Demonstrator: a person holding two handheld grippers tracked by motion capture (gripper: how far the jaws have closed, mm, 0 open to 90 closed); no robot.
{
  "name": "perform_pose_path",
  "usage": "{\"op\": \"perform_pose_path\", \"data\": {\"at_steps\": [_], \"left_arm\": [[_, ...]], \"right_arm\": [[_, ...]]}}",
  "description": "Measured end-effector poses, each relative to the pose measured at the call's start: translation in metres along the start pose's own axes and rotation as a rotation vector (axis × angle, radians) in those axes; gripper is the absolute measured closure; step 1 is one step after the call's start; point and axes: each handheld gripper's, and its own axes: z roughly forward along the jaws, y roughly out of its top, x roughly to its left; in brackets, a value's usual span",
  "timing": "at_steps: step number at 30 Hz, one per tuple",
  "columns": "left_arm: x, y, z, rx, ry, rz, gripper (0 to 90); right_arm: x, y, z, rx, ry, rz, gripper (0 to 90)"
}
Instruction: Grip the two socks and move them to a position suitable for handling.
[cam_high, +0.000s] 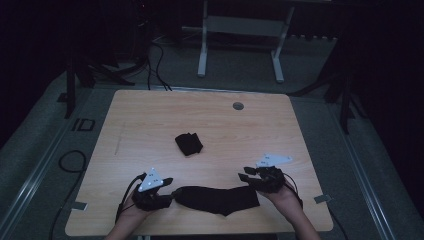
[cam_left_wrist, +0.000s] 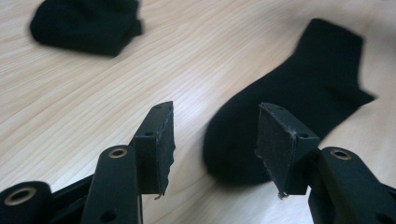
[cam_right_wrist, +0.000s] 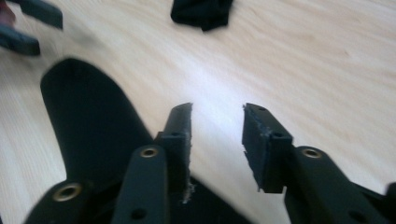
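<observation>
A light wooden table (cam_high: 150, 120) with rounded corners stands on grey carpet in a dim room, its grain running pale and even, with a small round grey cap (cam_high: 238, 105) set near its far edge. Beyond it a white metal frame (cam_high: 240, 35) rises on two legs, and dark cables (cam_high: 155, 65) trail across the floor at the far left. A black sock (cam_high: 217, 199) lies flat along the near edge, stretched between the two hands; a folded black sock (cam_high: 189, 143) sits near the table's middle, well apart. The left gripper (cam_high: 172, 192) is at the flat sock's left end, jaws apart with nothing clamped; the right gripper (cam_high: 245, 173) hangs above its right end, jaws likewise parted and empty
</observation>
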Motion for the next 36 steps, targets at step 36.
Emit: {"op": "perform_pose_path", "data": {"at_steps": [36], "left_arm": [[0.015,-0.017,-0.002,-0.032,0.014,-0.088,37.4]], "right_arm": [[-0.004,0.118,0.213,0.181,-0.047,0.031,49.1]]}}
